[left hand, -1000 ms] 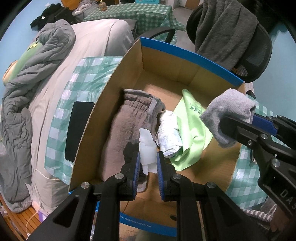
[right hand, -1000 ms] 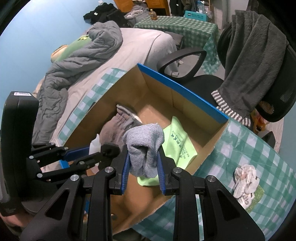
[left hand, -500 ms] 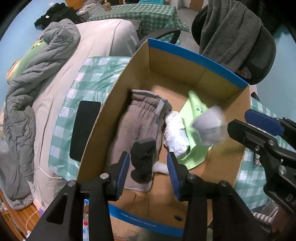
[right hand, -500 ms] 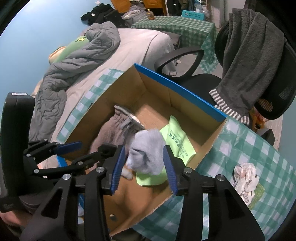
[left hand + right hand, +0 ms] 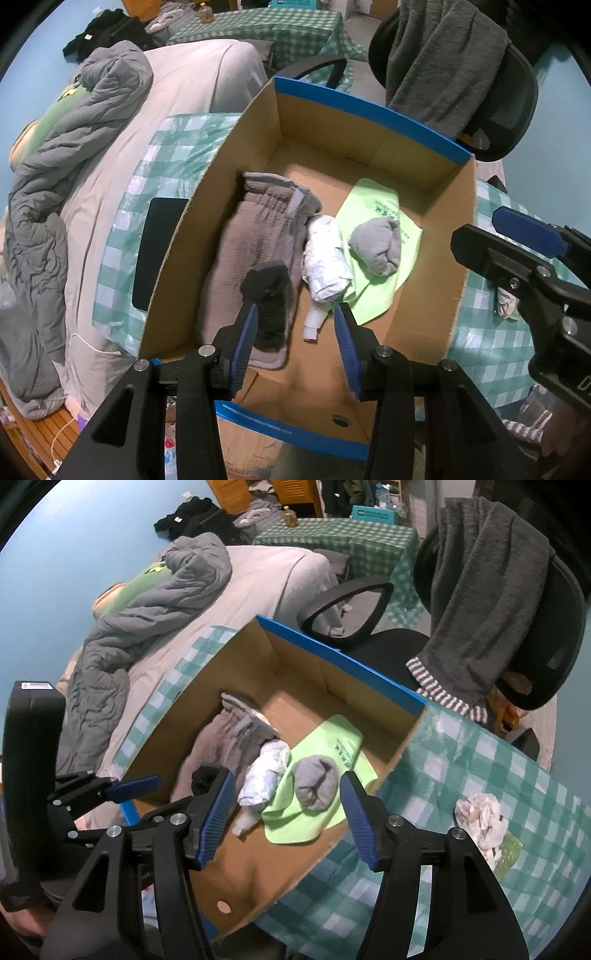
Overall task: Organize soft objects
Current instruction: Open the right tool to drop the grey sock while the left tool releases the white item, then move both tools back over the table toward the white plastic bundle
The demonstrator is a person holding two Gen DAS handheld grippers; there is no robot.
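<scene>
Both of your grippers hang over the open cardboard box (image 5: 436,184), and both have just been opening: the left gripper (image 5: 293,332) has its fingers partly apart with nothing pressed between them, and the right gripper (image 5: 286,812) stands wider, also empty. Inside the box, the rolled grey sock (image 5: 376,245) lies on the light green cloth (image 5: 380,206), which is spread on the box floor towards the right wall. Just beside it sits a crumpled white bundle (image 5: 325,262) with a small white plastic piece (image 5: 312,325) poking out at its near end. To the left, the folded taupe fleece garment (image 5: 251,236) runs along the wall, with the black sock (image 5: 267,295) lying on top of it, directly below your left fingers. Out on the checked surface (image 5: 480,775), to the right of the box, a crumpled pale rag (image 5: 480,814) still waits and looks like the likely next piece. Expect it to be very light and limp, collapsing under the pads and trailing loose corners. Take it through the thickest part of the crumple, pinch deep so you catch several folds rather than one edge, and lift clear of the box wall so it does not snag.
</scene>
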